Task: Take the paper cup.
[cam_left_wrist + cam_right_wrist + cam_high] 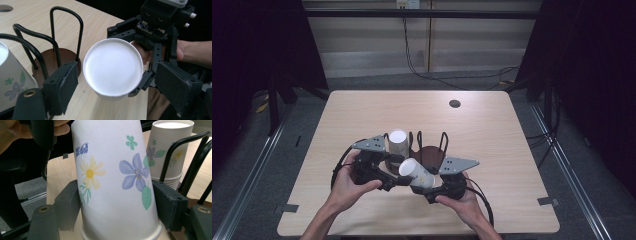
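Paper cup [112, 180] — in right tool [115, 202]

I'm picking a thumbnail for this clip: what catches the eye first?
The flowered paper cup clamped between the right gripper's jaws, tilted at the table's near middle with its white base facing the open left gripper. Just behind stands a stack of matching cups, bases up, beside a black wire rack.

light wood table [362, 112] bears a black wire rack [429, 150] and 1 upturned cup stack [397, 142].
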